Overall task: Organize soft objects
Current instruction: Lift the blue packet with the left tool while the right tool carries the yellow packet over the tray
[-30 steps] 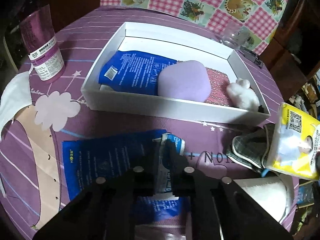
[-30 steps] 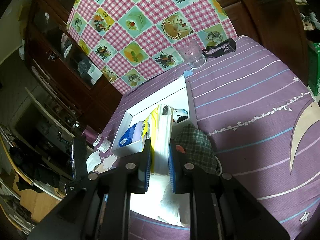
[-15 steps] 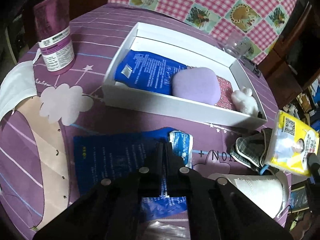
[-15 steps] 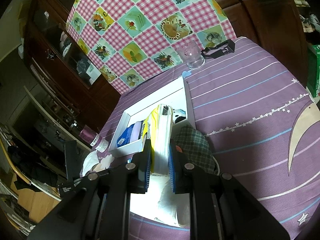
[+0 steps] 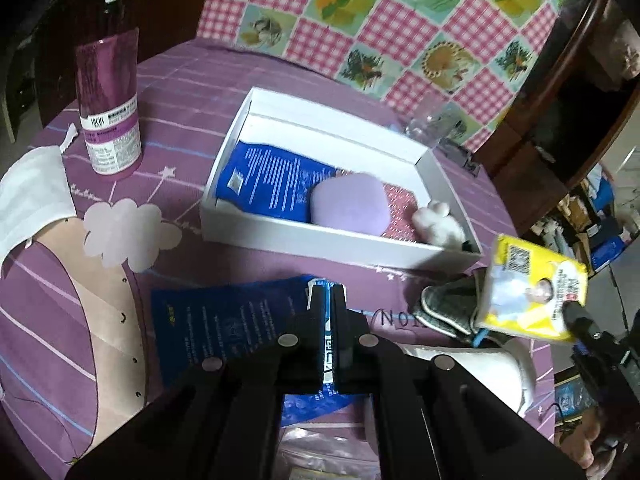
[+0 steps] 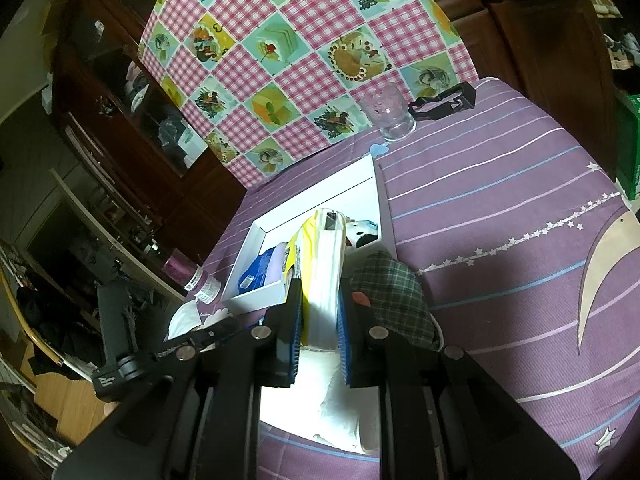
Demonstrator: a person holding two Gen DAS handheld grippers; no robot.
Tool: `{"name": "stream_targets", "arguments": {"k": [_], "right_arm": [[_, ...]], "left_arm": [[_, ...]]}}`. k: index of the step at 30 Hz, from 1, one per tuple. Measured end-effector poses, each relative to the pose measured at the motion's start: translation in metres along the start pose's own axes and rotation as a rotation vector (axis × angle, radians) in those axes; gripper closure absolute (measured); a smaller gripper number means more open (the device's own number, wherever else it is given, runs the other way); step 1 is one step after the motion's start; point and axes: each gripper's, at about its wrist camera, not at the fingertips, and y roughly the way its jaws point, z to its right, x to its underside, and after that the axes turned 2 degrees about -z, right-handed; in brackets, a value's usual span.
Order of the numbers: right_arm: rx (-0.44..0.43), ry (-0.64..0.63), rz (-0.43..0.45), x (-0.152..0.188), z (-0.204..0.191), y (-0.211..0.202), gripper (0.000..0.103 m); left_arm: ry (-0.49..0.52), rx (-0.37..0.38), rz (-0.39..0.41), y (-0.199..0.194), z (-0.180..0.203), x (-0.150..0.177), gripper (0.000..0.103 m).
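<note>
My left gripper [image 5: 328, 300] is shut on the folded white-and-blue edge of a flat blue packet [image 5: 224, 320] that lies on the purple cloth in front of the white box [image 5: 332, 242]. The box holds a second blue packet [image 5: 272, 180], a lilac cushion [image 5: 348, 204], a pink glittery piece [image 5: 400, 210] and a small white plush [image 5: 436, 224]. My right gripper [image 6: 320, 304] is shut on a yellow-and-white tissue pack [image 6: 324, 264], held upright above a plaid cloth [image 6: 392, 300]. In the left wrist view that tissue pack [image 5: 532, 292] hangs to the right of the box.
A purple bottle [image 5: 110, 108] and a white face mask [image 5: 32, 196] lie left of the box. A drinking glass [image 6: 388, 112] and a black clip [image 6: 444, 102] stand behind it. A white bundle [image 5: 480, 364] lies under the plaid cloth [image 5: 448, 304]. A checked cloth hangs at the table's far side.
My left gripper's jaws closed on the blue packet's edge, and the hand rose and tipped upward. The right gripper and its tissue pack have not moved.
</note>
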Motion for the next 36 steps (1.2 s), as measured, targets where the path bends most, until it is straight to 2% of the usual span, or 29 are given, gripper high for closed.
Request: {"name": "stream_targets", "arguments": {"k": [5, 7, 8, 9, 15, 19, 22, 26, 33, 36], "right_arm": [[-0.001, 0.006, 0.003, 0.000, 0.000, 0.000, 0.086], [-0.004, 0.010, 0.002, 0.000, 0.000, 0.000, 0.086], [-0.003, 0.008, 0.001, 0.000, 0.000, 0.000, 0.086], [-0.002, 0.006, 0.002, 0.000, 0.000, 0.000, 0.086], [-0.003, 0.009, 0.002, 0.000, 0.000, 0.000, 0.086], [-0.003, 0.008, 0.002, 0.000, 0.000, 0.000, 0.086], [0.000, 0.008, 0.001, 0.000, 0.000, 0.000, 0.086], [0.003, 0.006, -0.004, 0.000, 0.001, 0.001, 0.086], [0.005, 0.009, -0.003, 0.001, 0.002, 0.001, 0.086], [0.005, 0.008, -0.003, 0.001, 0.002, 0.001, 0.086]], "left_arm": [[0.012, 0.027, -0.009, 0.001, -0.002, 0.000, 0.100], [0.048, 0.009, -0.022, 0.007, 0.003, 0.001, 0.088], [0.061, -0.001, -0.025, 0.009, 0.004, 0.002, 0.076], [0.082, -0.023, -0.040, 0.014, 0.007, 0.003, 0.071], [0.089, -0.026, -0.094, 0.035, 0.010, 0.003, 0.071], [0.136, -0.070, -0.116, 0.043, 0.019, 0.007, 0.073], [0.113, -0.046, -0.135, 0.046, 0.015, 0.006, 0.073], [0.104, -0.002, -0.150, 0.048, 0.013, 0.007, 0.081], [0.104, 0.010, -0.150, 0.048, 0.012, 0.006, 0.084], [0.084, 0.012, -0.150, 0.046, 0.009, 0.007, 0.094]]}}
